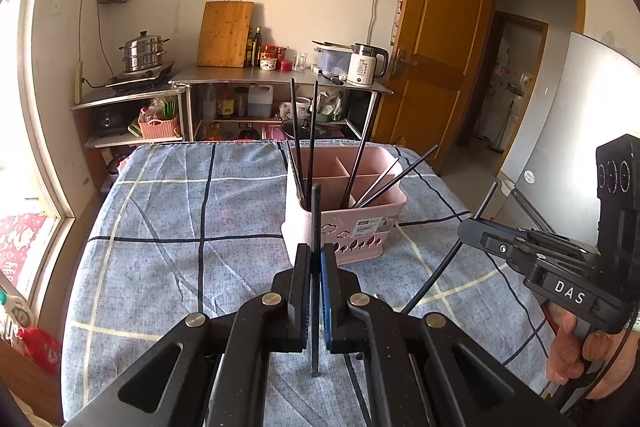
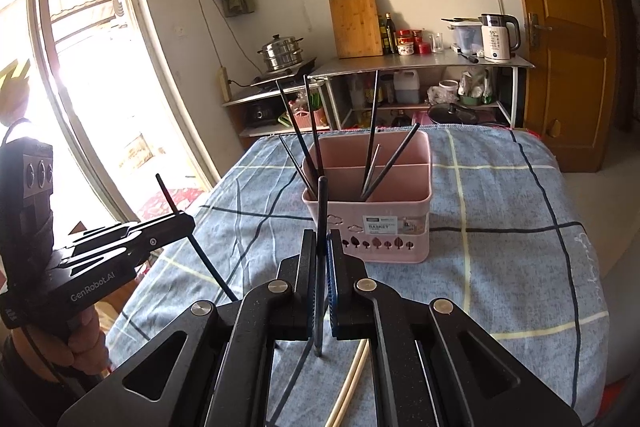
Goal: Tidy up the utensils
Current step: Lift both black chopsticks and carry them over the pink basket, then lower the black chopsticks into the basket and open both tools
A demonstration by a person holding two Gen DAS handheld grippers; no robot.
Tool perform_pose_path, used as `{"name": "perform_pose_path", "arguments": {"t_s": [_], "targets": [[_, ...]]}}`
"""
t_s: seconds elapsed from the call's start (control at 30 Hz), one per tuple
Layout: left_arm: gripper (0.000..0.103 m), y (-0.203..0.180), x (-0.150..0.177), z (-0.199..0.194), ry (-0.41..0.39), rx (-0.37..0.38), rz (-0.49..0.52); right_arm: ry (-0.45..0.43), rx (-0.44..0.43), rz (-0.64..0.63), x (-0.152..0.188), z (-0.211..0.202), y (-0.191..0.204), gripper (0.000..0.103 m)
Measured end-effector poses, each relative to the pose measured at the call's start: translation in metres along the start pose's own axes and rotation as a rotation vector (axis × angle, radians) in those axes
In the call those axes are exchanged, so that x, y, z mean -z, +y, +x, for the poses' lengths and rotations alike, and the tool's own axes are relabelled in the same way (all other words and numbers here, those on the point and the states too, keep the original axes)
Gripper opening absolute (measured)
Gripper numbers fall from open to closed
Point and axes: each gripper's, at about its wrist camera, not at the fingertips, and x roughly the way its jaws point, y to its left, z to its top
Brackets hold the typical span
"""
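A pink utensil basket (image 1: 352, 223) with dividers stands on the blue checked tablecloth (image 1: 168, 211); it also shows in the right wrist view (image 2: 384, 223). Several black chopsticks (image 1: 298, 131) lean inside it. My left gripper (image 1: 316, 259) is shut on one black chopstick (image 1: 316, 211), held upright just in front of the basket. My right gripper (image 2: 320, 247) is shut on another black chopstick (image 2: 321, 211), also upright before the basket. Each gripper shows in the other's view, the right one (image 1: 468, 227) and the left one (image 2: 186, 223), each with its chopstick.
Loose pale chopsticks (image 2: 350, 383) and a black one (image 2: 292, 383) lie on the cloth beneath my right gripper. A shelf (image 1: 280, 79) with a cutting board, a kettle and a steamer pot stands behind the table. A wooden door (image 1: 436, 39) is at the right.
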Motion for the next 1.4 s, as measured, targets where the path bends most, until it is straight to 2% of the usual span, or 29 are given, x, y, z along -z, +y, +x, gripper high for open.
{"name": "perform_pose_path", "arguments": {"t_s": [0.33, 0.6, 1.13, 1.4], "targets": [[0.004, -0.002, 0.0, -0.011, 0.01, 0.006, 0.001, -0.019, -0.002, -0.016, 0.002, -0.014, 0.006, 0.005], [0.004, -0.002, -0.022, -0.013, -0.009, 0.024, -0.009, -0.062, 0.003, -0.029, -0.013, -0.025, 0.004, 0.005], [0.004, -0.003, -0.125, -0.015, -0.149, 0.042, -0.033, -0.209, 0.022, -0.022, -0.089, -0.033, -0.003, 0.005], [0.004, -0.003, -0.153, 0.004, -0.18, 0.03, -0.023, -0.253, 0.024, -0.019, -0.114, -0.021, -0.005, 0.005]]}}
